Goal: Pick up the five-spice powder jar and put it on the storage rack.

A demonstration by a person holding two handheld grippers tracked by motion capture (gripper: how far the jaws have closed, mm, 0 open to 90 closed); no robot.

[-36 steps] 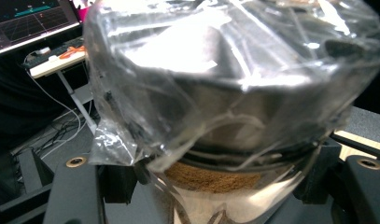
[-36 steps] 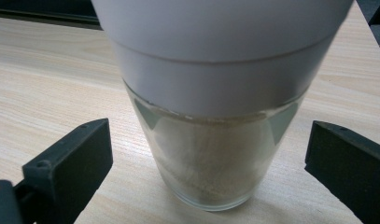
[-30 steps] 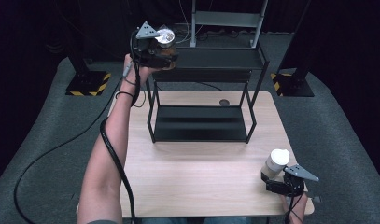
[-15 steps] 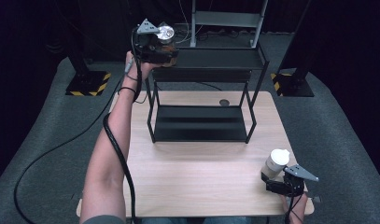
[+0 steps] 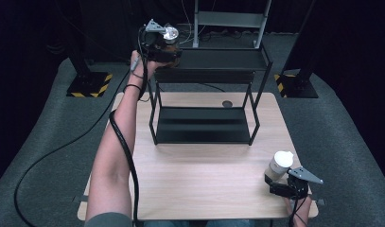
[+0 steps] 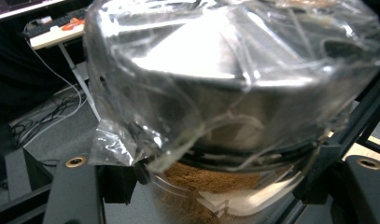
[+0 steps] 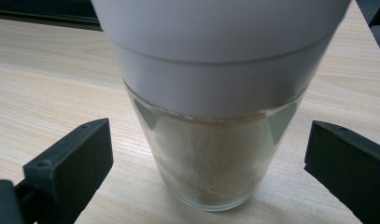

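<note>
While the right gripper [image 5: 284, 182] sits wide open around its white-capped jar [image 5: 280, 164], the left gripper [image 5: 162, 47], clamped on the foil-lidded spice jar [image 5: 170, 34], has crept toward the rack's top shelf [image 5: 218, 59], so placing looks close

High view: fixed cam above the person's side, looks fwd and down over the whole desk [image 5: 199, 189] and black rack [image 5: 204, 94].

Left gripper view: cam rides on left tool [image 5: 161, 45], v. close behind a film-wrapped jar [image 6: 229, 93], rack frame beyond.

Right gripper view: cam on right tool [image 5: 280, 182], low, level w/ desk, close on a white-capped jar [image 7: 215, 116].

Both jars also show in high view.
</note>
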